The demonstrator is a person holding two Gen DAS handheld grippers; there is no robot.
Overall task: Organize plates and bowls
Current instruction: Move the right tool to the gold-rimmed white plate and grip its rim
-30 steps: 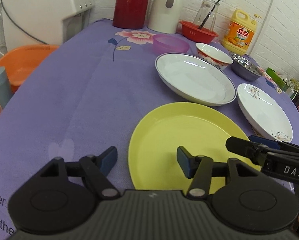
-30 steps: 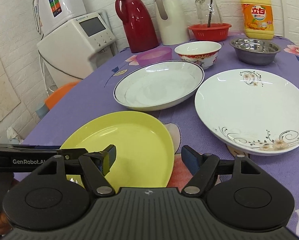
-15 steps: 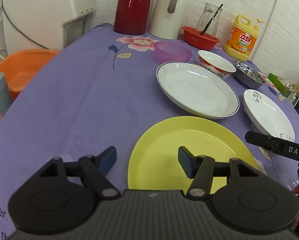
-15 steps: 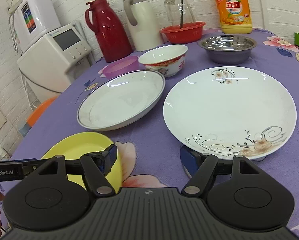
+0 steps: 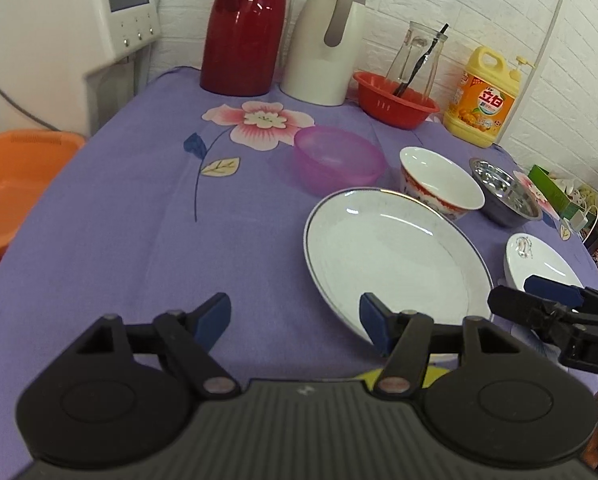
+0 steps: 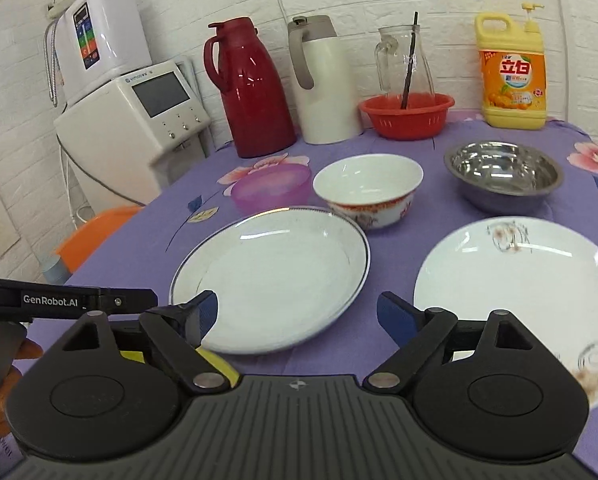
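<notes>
Hovering over the purple counter (image 5: 119,240), left gripper (image 5: 295,318) fingers spread wide and holding nothing, blue-rimmed plate (image 6: 275,276) lying in the middle, right gripper (image 6: 297,316) fingers wide too and holding nothing, floral plate (image 6: 531,292) far right, bowls behind

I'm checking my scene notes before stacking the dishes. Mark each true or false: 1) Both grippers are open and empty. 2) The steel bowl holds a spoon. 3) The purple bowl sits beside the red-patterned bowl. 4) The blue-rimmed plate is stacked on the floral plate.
1) Left gripper and right gripper are open and empty: true.
2) False: the steel bowl is empty.
3) The purple bowl sits beside the red-patterned bowl: true.
4) False: the blue-rimmed plate and floral plate lie apart on the tablecloth.
</notes>
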